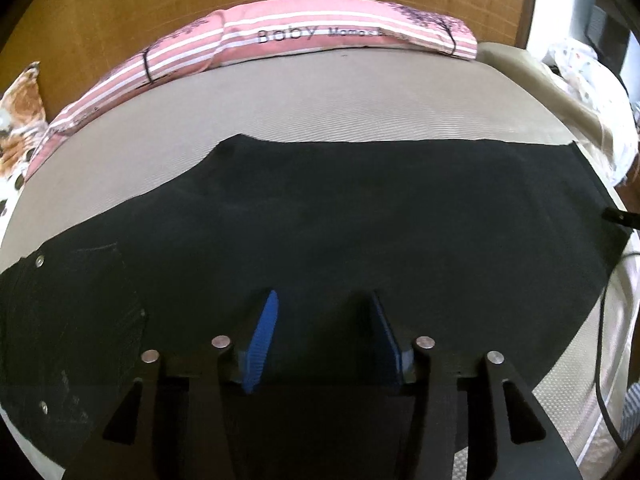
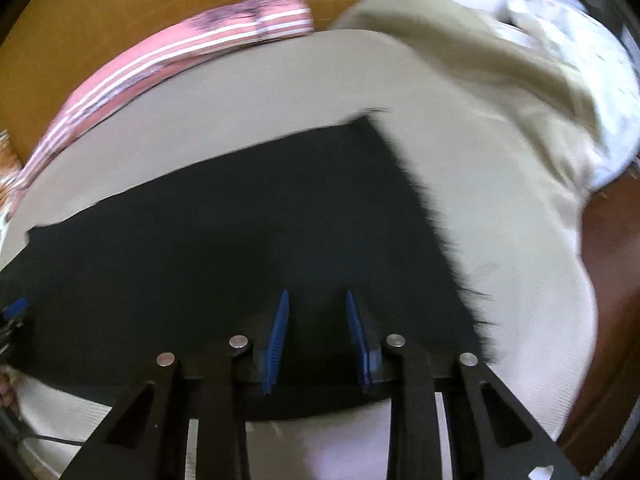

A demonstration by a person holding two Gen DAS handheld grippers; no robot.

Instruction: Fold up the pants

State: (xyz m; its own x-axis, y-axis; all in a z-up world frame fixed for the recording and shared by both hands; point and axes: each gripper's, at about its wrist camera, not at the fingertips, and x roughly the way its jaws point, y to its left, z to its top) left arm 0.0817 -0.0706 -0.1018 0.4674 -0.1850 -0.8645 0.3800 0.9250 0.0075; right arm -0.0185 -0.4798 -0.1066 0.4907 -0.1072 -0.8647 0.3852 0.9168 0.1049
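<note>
Black pants (image 1: 340, 216) lie flat across a beige bed, waistband with metal snaps at the left and frayed leg hem at the right. In the right wrist view the pants (image 2: 240, 232) show their frayed hem at right. My left gripper (image 1: 322, 300) is open, hovering over the near middle of the pants with nothing between its blue pads (image 1: 262, 336). My right gripper (image 2: 316, 300) is open over the hem end, empty; the view is blurred. The right gripper's tip shows at the right edge in the left wrist view (image 1: 618, 216).
A pink striped pillow (image 1: 320, 36) lies along the wooden headboard (image 1: 120, 8). Patterned bedding is bunched at the right (image 1: 592, 80) and left (image 1: 20, 112). A black cable (image 1: 604, 340) hangs at the bed's right edge. Beige bed sheet (image 2: 500, 240) extends beyond the hem.
</note>
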